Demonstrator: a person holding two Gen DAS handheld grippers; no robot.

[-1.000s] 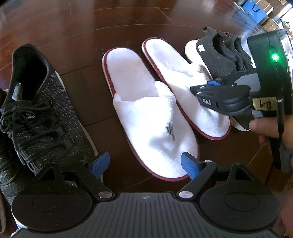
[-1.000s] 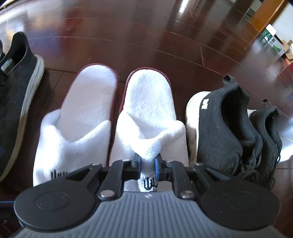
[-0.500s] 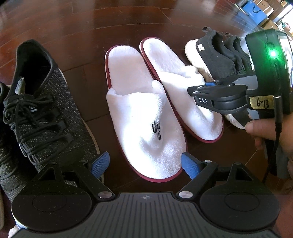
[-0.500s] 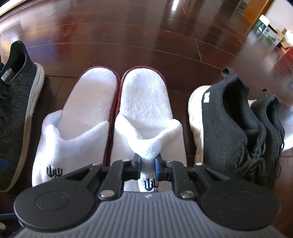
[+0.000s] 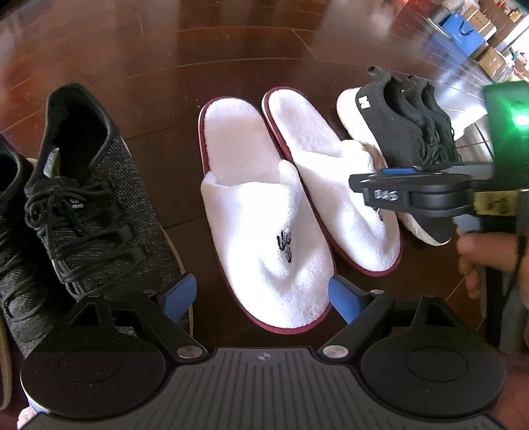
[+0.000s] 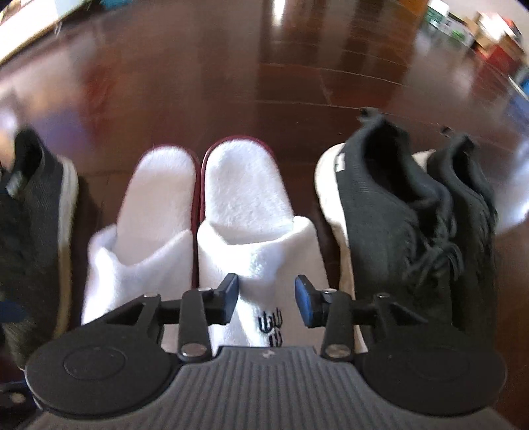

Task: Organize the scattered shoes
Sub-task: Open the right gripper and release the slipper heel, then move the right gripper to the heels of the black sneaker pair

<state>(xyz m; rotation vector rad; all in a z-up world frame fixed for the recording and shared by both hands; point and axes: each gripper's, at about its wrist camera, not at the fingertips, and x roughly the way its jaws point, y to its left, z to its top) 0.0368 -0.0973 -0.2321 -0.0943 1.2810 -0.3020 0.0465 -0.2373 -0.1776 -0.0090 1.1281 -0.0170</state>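
My left gripper (image 5: 263,296) was released, its blue pads (image 5: 180,294) wide apart, and the toe of the left white slipper (image 5: 264,225) lay between them without touching them. My right gripper (image 6: 266,299) was also released; its jaws stood apart over the toe cap of the right white slipper (image 6: 254,238), and I could not tell if a pad touched the cloth. In the left wrist view this tool appeared at 3 o'clock, with my hand (image 5: 489,258) on its handle and a green light on its body.

The two slippers lay side by side, their dark red edges touching, heels toward 12 o'clock. At 9 o'clock from them stood a grey knit sneaker (image 5: 86,205) with black laces, and a second dark shoe (image 5: 10,231) just beside it at the frame edge. At 2 o'clock was a pair of black sneakers (image 5: 396,132) with white soles, near the right slipper.

Everything rested on a dark brown wooden floor (image 5: 215,49), polished, with thin seams between the boards and bright reflections of window light. Far at 1 o'clock, blurred, I saw a blue bag (image 5: 463,28) and some cardboard boxes (image 5: 492,56). In the right wrist view there were small coloured boxes (image 6: 463,29) at 1 o'clock and a pale strip at 10 o'clock, too blurred to name.
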